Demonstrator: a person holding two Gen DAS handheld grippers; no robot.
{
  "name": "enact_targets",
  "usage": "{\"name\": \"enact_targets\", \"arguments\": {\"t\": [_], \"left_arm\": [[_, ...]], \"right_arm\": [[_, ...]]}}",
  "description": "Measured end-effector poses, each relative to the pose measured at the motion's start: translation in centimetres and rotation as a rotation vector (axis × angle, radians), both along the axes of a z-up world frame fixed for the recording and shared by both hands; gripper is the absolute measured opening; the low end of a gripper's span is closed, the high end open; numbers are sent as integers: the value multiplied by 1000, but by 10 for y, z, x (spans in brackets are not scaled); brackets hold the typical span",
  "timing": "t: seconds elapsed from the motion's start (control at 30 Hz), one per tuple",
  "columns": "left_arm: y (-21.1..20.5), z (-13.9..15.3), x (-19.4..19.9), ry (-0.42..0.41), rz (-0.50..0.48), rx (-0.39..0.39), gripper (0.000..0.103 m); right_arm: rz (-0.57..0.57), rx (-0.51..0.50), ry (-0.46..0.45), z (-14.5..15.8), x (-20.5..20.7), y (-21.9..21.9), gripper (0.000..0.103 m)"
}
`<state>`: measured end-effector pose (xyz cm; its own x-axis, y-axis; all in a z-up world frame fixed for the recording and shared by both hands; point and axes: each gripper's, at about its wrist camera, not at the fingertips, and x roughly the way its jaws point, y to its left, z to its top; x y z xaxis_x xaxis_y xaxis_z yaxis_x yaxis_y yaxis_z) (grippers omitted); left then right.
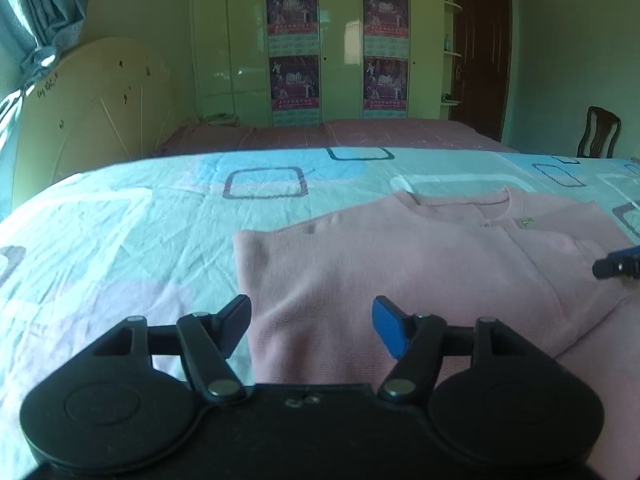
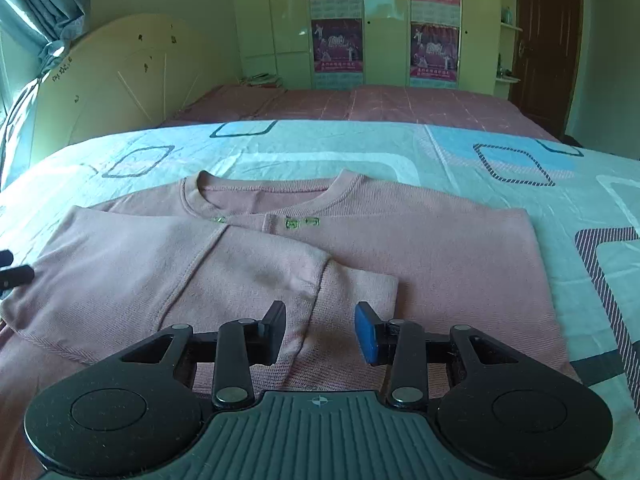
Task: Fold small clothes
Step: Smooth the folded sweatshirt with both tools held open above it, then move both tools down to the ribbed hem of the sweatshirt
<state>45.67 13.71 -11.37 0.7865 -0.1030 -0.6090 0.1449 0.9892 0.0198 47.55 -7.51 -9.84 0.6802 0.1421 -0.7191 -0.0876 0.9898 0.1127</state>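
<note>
A pink long-sleeved top (image 2: 420, 248) lies flat on the bed, neck hole away from me, with its left sleeve folded across the chest. It also shows in the left wrist view (image 1: 400, 264). My left gripper (image 1: 312, 328) is open and empty, just above the top's left folded edge. My right gripper (image 2: 320, 332) is open and empty, low over the cuff of the folded sleeve (image 2: 352, 292). The right gripper's tip (image 1: 618, 266) shows at the right edge of the left wrist view, and the left gripper's tip (image 2: 14, 274) at the left edge of the right wrist view.
The bed has a light blue and pink sheet (image 1: 140, 232) with square patterns. Behind it lies a dark pink mattress (image 2: 360, 104), a cream headboard (image 1: 96, 100) at the left, wardrobes with posters (image 1: 294, 52), a brown door (image 1: 480, 52) and a chair (image 1: 598, 132).
</note>
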Motion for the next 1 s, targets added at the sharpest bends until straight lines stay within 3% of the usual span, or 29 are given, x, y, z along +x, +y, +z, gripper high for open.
{"name": "enact_targets", "arguments": {"t": [0.03, 0.07, 0.13, 0.2, 0.27, 0.37, 0.7, 0.8, 0.83, 0.93, 1.0], "left_arm": [[1, -11, 11, 89, -17, -42, 70], [2, -17, 11, 92, -6, -35, 69], [0, -7, -1, 54, 9, -28, 61], [1, 5, -25, -10, 17, -63, 61], [-3, 5, -41, -8, 0, -65, 64], [-10, -15, -47, 89, -13, -54, 63], [-5, -14, -56, 66, 23, -55, 64], [0, -11, -69, 70, 32, -52, 64], [1, -10, -74, 76, 38, -43, 66], [7, -8, -97, 75, 64, -4, 87], [13, -9, -115, 91, 76, -3, 87]], "right_arm": [[-5, -10, 11, -6, 0, -1, 39], [-12, -1, 5, -6, -2, -2, 39], [-29, 11, -18, 5, -8, -4, 39], [-8, 29, -78, 19, -22, -5, 39], [21, 24, -95, 21, -33, -3, 39], [19, -5, 7, 0, -30, -3, 39], [-9, 7, 7, -2, -36, -6, 39], [-98, -2, 37, 0, -41, -21, 39], [-135, 37, 51, 1, -45, -32, 39], [-155, 80, 26, 10, -65, -54, 39], [-142, 95, 32, 12, -79, -66, 39]]}}
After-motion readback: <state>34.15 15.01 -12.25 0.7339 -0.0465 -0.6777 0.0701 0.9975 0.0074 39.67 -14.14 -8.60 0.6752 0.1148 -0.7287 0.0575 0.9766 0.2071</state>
